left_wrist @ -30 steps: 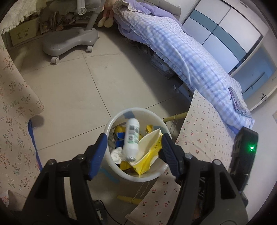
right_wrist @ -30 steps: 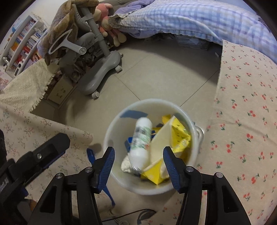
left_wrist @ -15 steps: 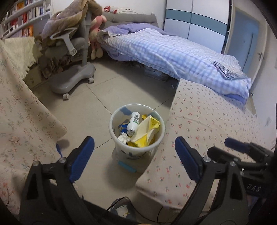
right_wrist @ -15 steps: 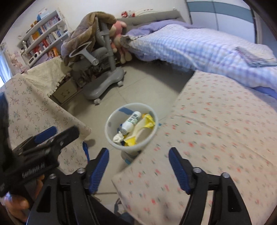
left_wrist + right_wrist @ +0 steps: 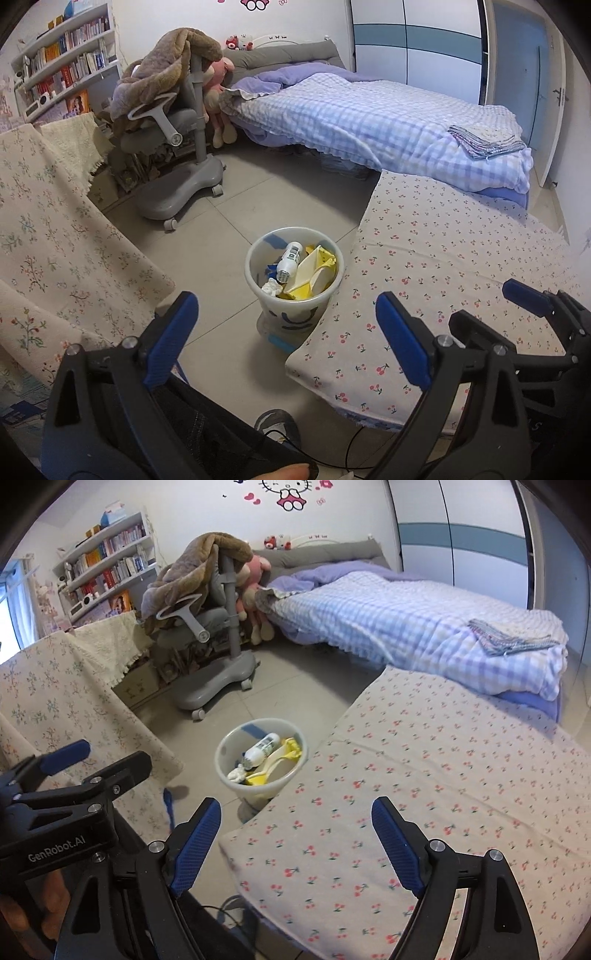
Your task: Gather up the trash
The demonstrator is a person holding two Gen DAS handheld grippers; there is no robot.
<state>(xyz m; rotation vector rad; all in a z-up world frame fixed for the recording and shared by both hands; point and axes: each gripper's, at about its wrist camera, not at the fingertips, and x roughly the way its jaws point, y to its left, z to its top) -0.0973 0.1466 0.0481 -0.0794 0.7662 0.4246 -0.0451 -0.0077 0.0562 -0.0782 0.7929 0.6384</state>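
A white trash bin (image 5: pixel 258 280) stands on the tiled floor between two cloth-covered tables. It holds a white bottle (image 5: pixel 290 260), yellow packaging (image 5: pixel 321 266) and crumpled paper (image 5: pixel 271 287). The bin also shows in the right wrist view (image 5: pixel 236 786) with the bottle (image 5: pixel 260 748). My left gripper (image 5: pixel 286 332) is open and empty, raised well above and in front of the bin. My right gripper (image 5: pixel 295 838) is open and empty over the cherry-print table edge. The right gripper shows at the right of the left wrist view (image 5: pixel 535 306); the left gripper shows at the left of the right wrist view (image 5: pixel 66 771).
A cherry-print cloth table (image 5: pixel 461 280) is on the right, a floral cloth table (image 5: pixel 55 240) on the left. A grey wheeled chair (image 5: pixel 177 155) with a brown blanket stands behind. A bed (image 5: pixel 369 114) with a checked cover runs along the back. Cables lie on the floor near my foot (image 5: pixel 277 424).
Both grippers have risen and pulled back from just over the bin. The bin now looks small and far. Both jaws have opened wider. The bottle stays in the bin.
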